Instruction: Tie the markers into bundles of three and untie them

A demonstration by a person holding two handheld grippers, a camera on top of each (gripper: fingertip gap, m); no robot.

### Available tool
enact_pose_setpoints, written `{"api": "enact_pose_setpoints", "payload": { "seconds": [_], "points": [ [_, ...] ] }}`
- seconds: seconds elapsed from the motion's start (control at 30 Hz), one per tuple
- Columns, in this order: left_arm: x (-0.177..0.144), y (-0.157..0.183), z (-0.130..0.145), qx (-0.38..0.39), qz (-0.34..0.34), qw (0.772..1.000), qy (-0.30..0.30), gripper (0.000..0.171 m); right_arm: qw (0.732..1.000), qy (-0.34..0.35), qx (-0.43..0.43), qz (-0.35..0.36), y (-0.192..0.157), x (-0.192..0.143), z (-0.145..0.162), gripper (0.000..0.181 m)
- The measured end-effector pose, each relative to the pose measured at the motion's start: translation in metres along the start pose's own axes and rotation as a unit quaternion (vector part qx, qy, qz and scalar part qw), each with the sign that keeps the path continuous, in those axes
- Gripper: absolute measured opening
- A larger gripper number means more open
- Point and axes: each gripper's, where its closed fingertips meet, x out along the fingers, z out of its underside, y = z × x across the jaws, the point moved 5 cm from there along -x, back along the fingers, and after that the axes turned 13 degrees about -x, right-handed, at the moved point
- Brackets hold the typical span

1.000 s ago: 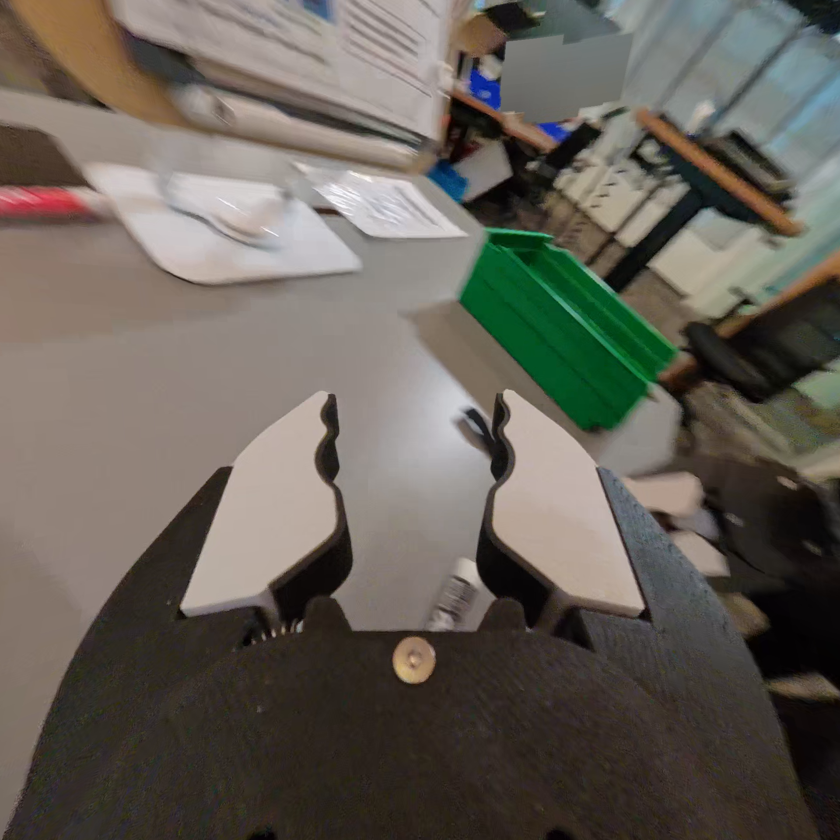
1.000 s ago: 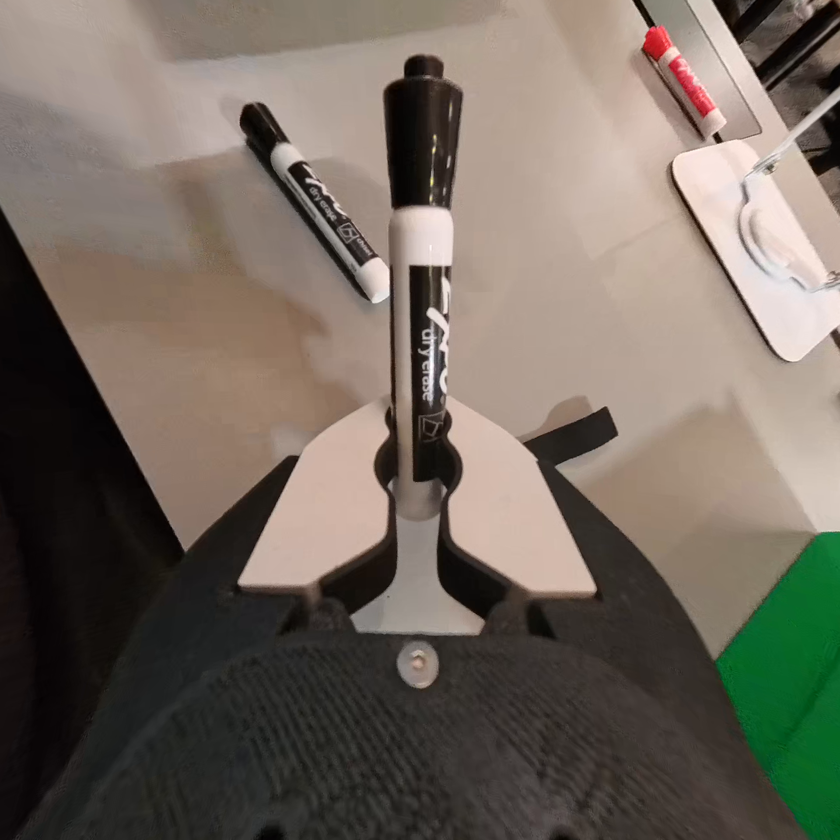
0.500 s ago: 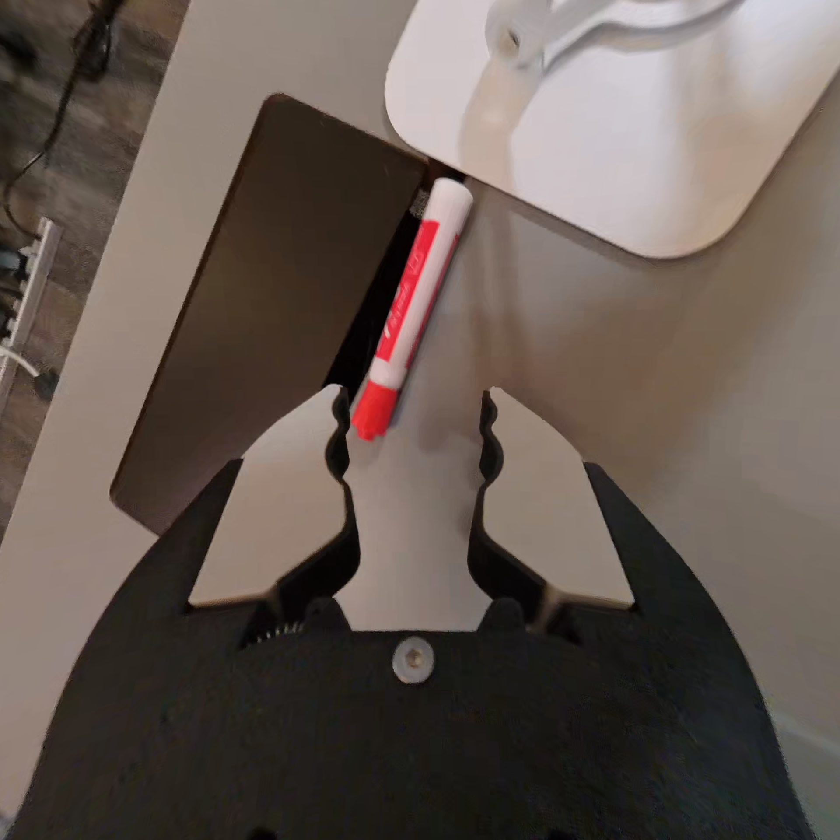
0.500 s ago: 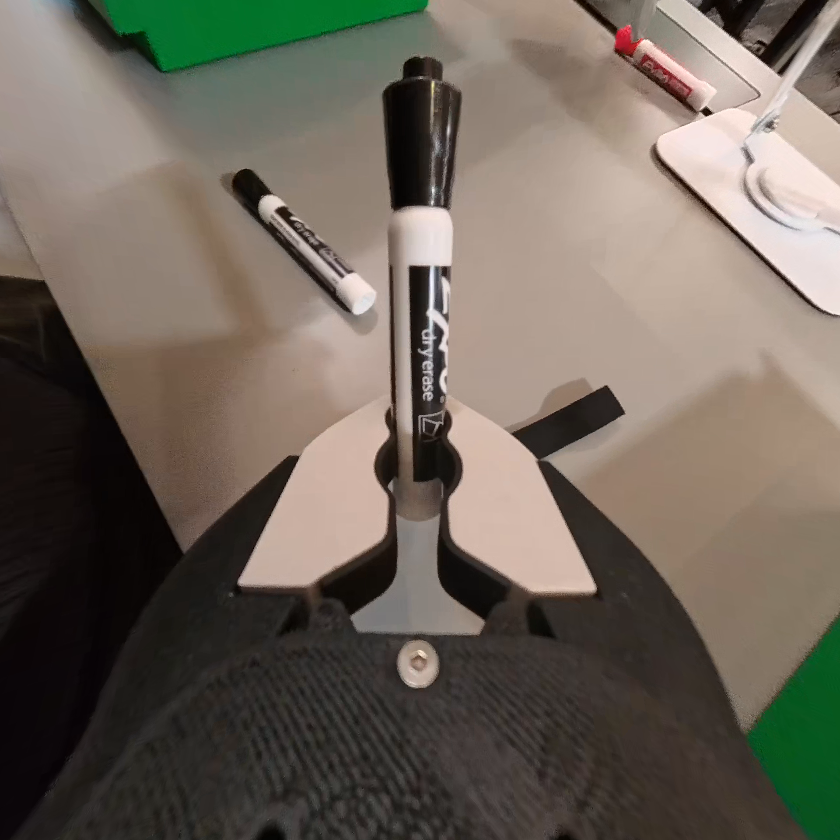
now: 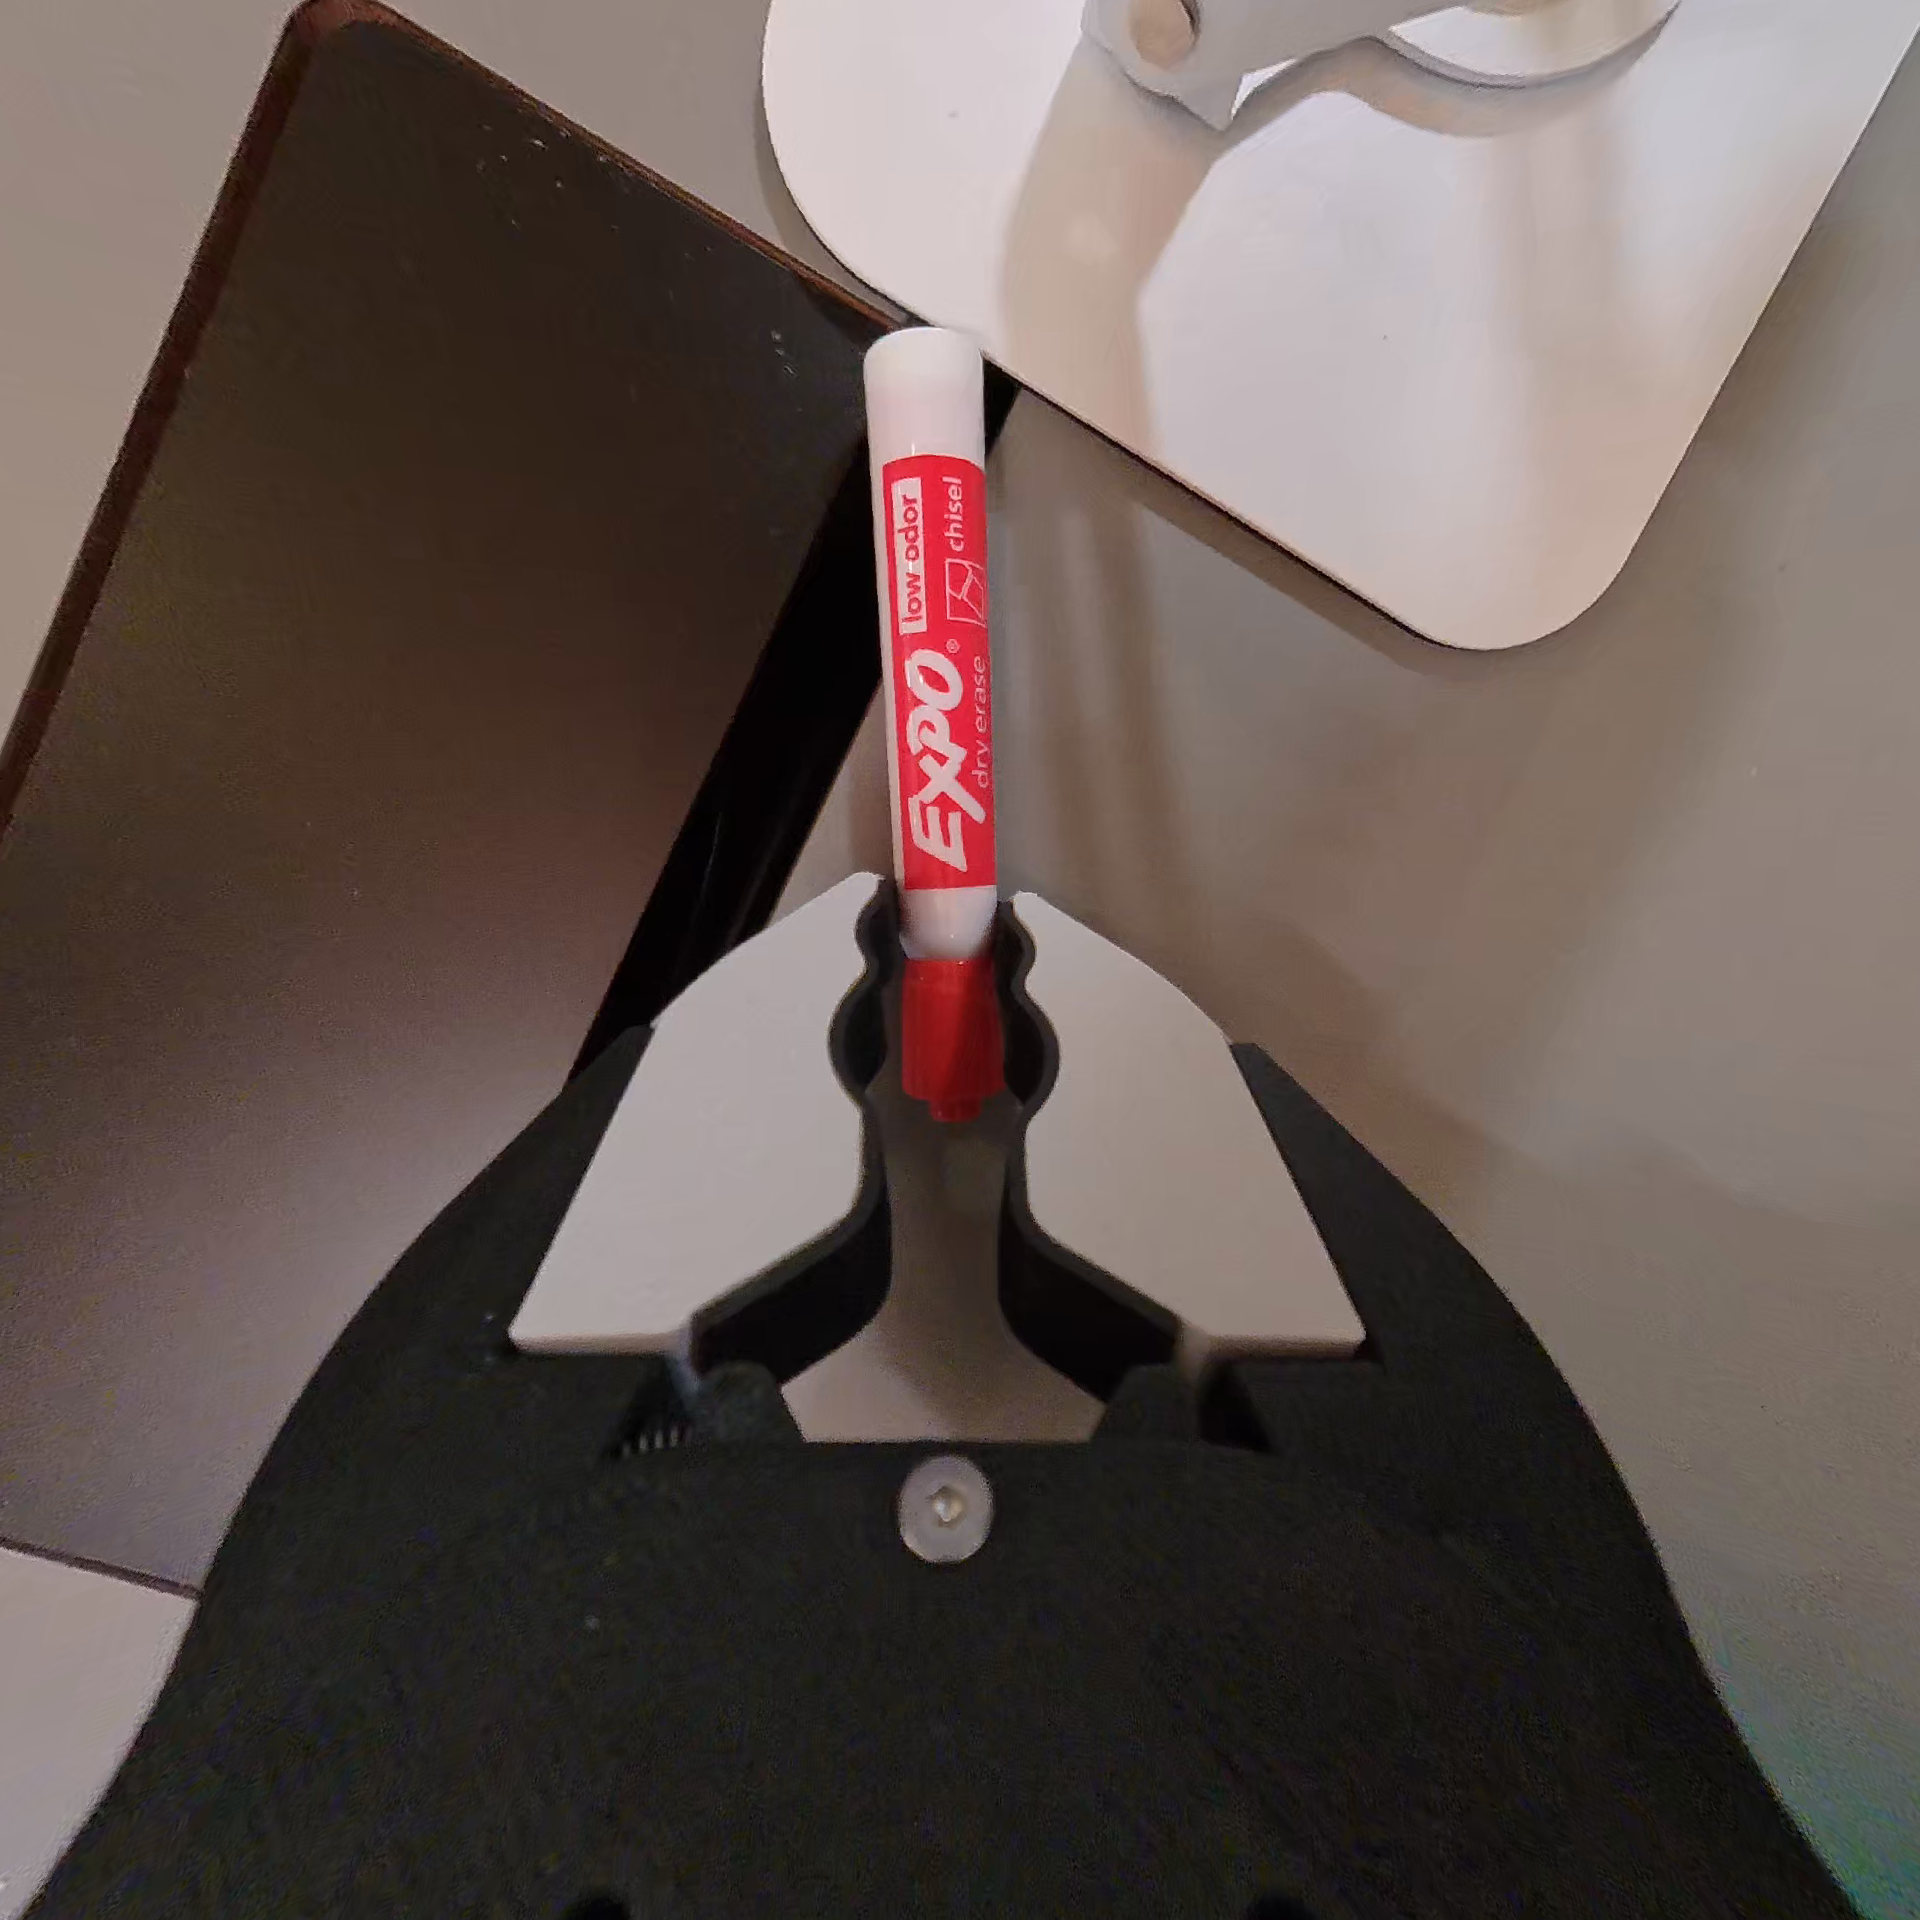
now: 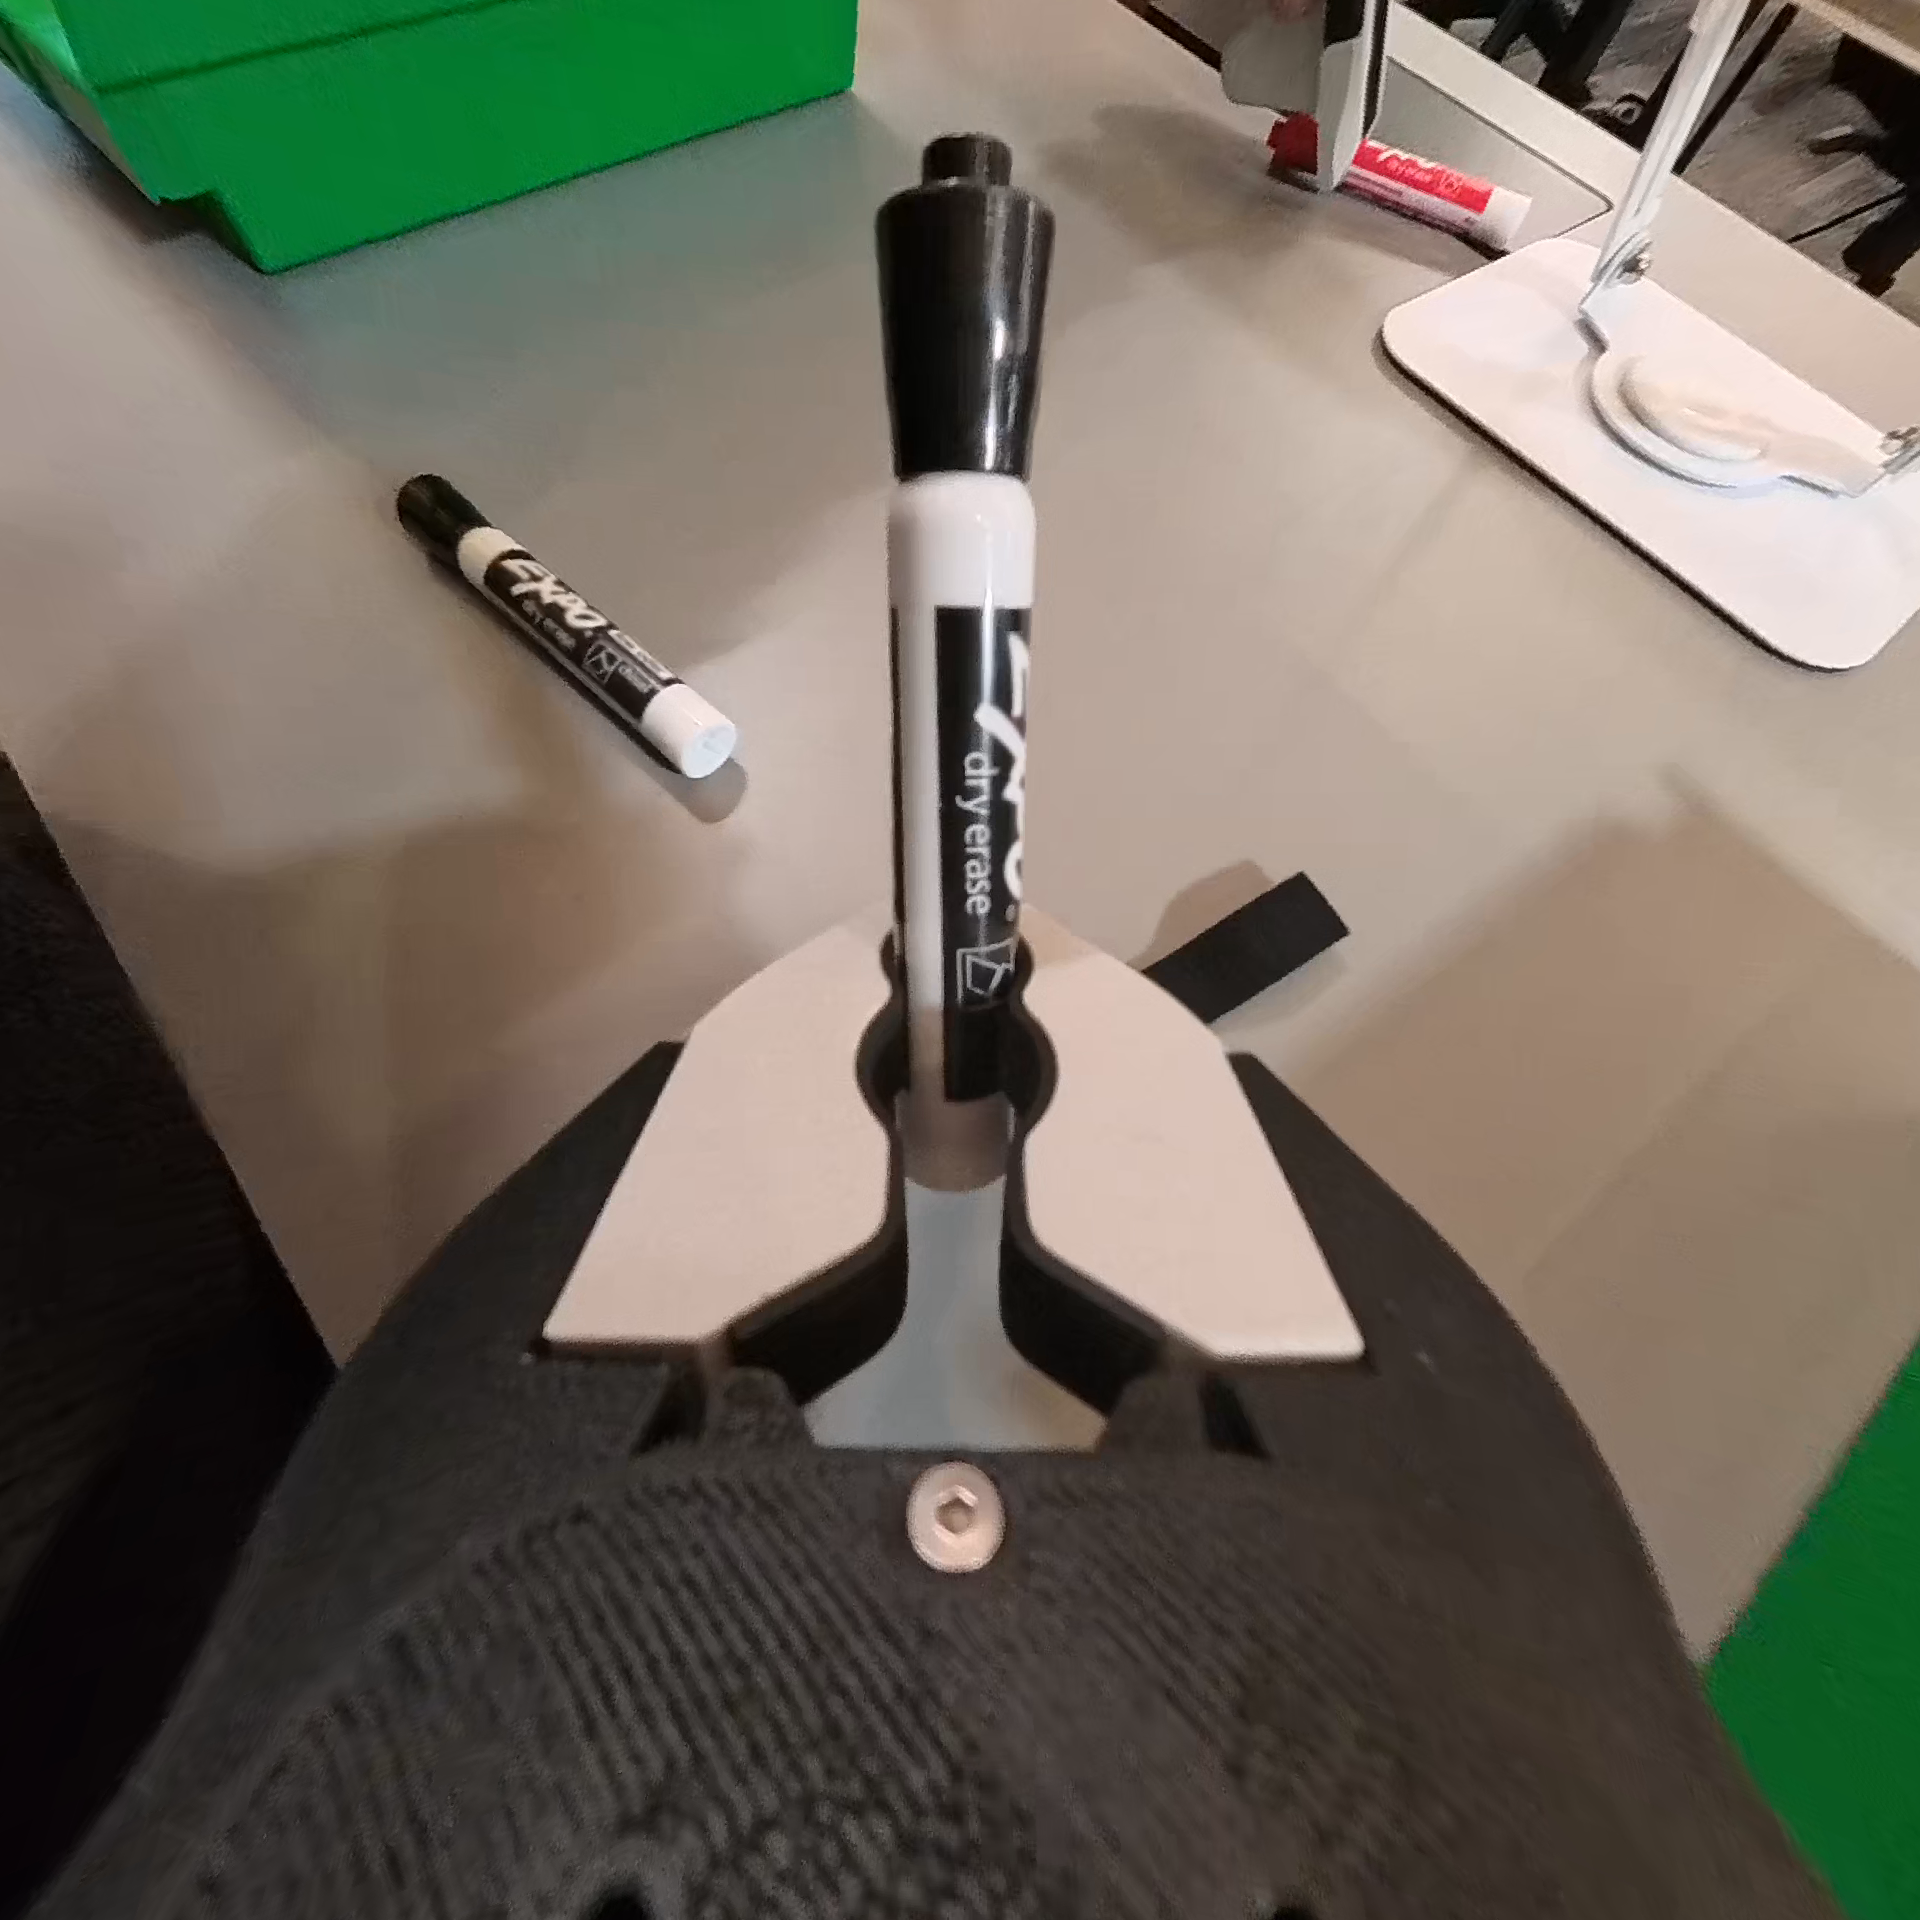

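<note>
My left gripper point(image 5: 940, 904) is shut on the red-capped end of a red and white marker point(image 5: 935, 644). The marker lies on the grey table point(image 5: 1455, 935) along the edge of a dark panel point(image 5: 416, 623), its white end pointing away from me. My right gripper point(image 6: 956, 945) is shut on a black and white marker point(image 6: 961, 623) and holds it above the table with the black cap pointing forward. A second black marker point(image 6: 566, 629) lies on the table to its left. The right wrist view shows the left gripper point(image 6: 1340, 114) on the red marker point(image 6: 1434, 192) at the far right.
A white stand base point(image 5: 1403, 312) with a metal arm sits just beyond the red marker; it also shows in the right wrist view point(image 6: 1662, 468). A green bin point(image 6: 416, 104) stands at the far left. A black strap point(image 6: 1247, 945) lies by the right fingers. One gripper's finger ends stand about 45 cm off the other's. The black strap point(image 6: 1247, 945) is about 9 cm from my right fingertips.
My left gripper swung from facing the room down to the red marker, moved in and closed on its cap end. My right gripper kept its hold on the black marker and tilted more level.
</note>
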Motion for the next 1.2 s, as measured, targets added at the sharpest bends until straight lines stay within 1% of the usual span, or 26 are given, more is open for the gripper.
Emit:
{"api": "enact_pose_setpoints", "payload": {
  "seconds": [0.13,0.23,0.3,0.37,0.43,0.53,0.6,0.67,0.73,0.8,0.87,0.93,1.0,1.13,1.2],
  "points": [
    [-0.006,0.007,0.004,-0.030,0.026,0.999,0.015,0.021,1.000,0.002,0.000,0.000,-0.001,-0.002,-0.001,0.014],
    [-0.025,0.009,0.012,-0.048,0.024,0.998,0.027,0.020,1.000,-0.003,-0.007,-0.002,-0.003,-0.002,-0.001,0.014],
    [-0.043,0.009,0.022,-0.065,0.003,0.998,0.026,0.020,1.000,-0.006,-0.011,-0.007,-0.006,-0.002,0.000,0.014],
    [-0.064,0.014,0.034,-0.093,-0.009,0.995,0.036,0.020,1.000,-0.007,-0.014,-0.012,-0.008,-0.003,-0.001,0.014],
    [-0.088,0.025,0.048,-0.124,-0.021,0.990,0.060,0.019,1.000,-0.002,-0.015,-0.016,-0.011,-0.005,-0.003,0.014],
    [-0.131,0.055,0.072,-0.154,-0.046,0.980,0.119,0.019,1.000,-0.002,-0.020,-0.023,-0.014,-0.010,-0.003,0.014],
    [-0.161,0.089,0.090,-0.155,-0.055,0.972,0.167,0.019,0.999,-0.010,-0.030,-0.031,-0.017,-0.012,-0.002,0.014],
    [-0.188,0.139,0.109,-0.150,-0.034,0.964,0.217,0.019,0.997,-0.030,-0.052,-0.047,-0.019,-0.015,0.003,0.014],
    [-0.201,0.197,0.131,-0.134,0.001,0.962,0.239,0.019,0.991,-0.068,-0.081,-0.081,-0.021,-0.017,0.012,0.014],
    [-0.202,0.250,0.156,-0.111,0.025,0.964,0.239,0.019,0.983,-0.100,-0.095,-0.118,-0.020,-0.021,0.018,0.014],
    [-0.191,0.299,0.178,-0.084,0.046,0.968,0.233,0.019,0.971,-0.127,-0.089,-0.181,-0.020,-0.026,0.022,0.014],
    [-0.174,0.342,0.197,-0.065,0.081,0.970,0.220,0.019,0.950,-0.163,-0.083,-0.251,-0.020,-0.031,0.026,0.015],
    [-0.155,0.382,0.209,-0.044,0.127,0.969,0.205,0.019,0.930,-0.196,-0.108,-0.291,-0.020,-0.035,0.027,0.015],
    [-0.118,0.444,0.219,0.001,0.200,0.962,0.183,0.019,0.893,-0.251,-0.174,-0.330,-0.034,-0.044,0.014,0.015],
    [-0.100,0.465,0.222,0.031,0.220,0.961,0.166,0.019,0.878,-0.269,-0.198,-0.342,-0.046,-0.048,0.006,0.015]
  ]
}}
